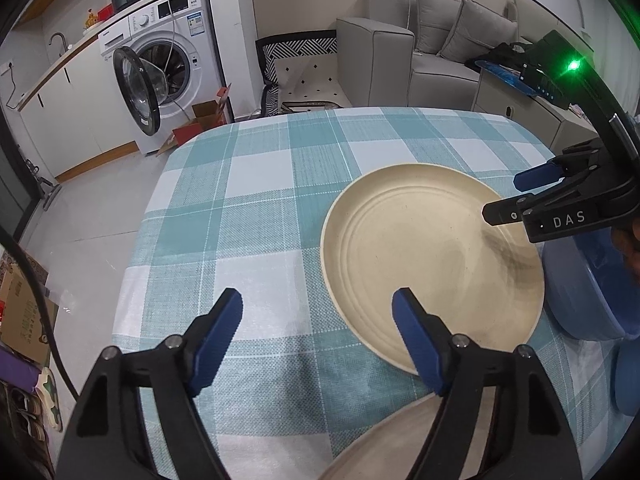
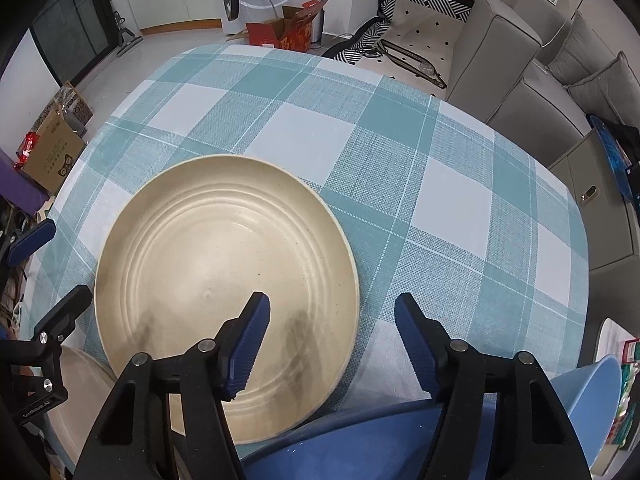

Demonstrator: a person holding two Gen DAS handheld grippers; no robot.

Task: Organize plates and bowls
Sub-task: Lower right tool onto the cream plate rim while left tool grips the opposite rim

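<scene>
A large cream plate (image 1: 424, 256) (image 2: 224, 280) lies flat on the teal checked tablecloth (image 1: 248, 208) (image 2: 400, 184). My left gripper (image 1: 320, 316) is open and empty, its right finger over the plate's near rim. My right gripper (image 2: 332, 320) is open and empty, its left finger above the plate; it also shows in the left wrist view (image 1: 508, 196), hovering over the plate's right edge. A blue plate (image 2: 360, 444) lies under the right gripper, and a blue bowl (image 1: 588, 288) (image 2: 596, 392) sits to the right. A second cream dish (image 1: 392, 440) (image 2: 80, 392) lies at the table's near edge.
The table's far edge drops to a floor with a washing machine (image 1: 160, 64), door open, and cardboard boxes (image 2: 288, 28). A grey sofa (image 1: 432, 48) and a low cabinet (image 2: 600, 208) stand beyond the table at the right.
</scene>
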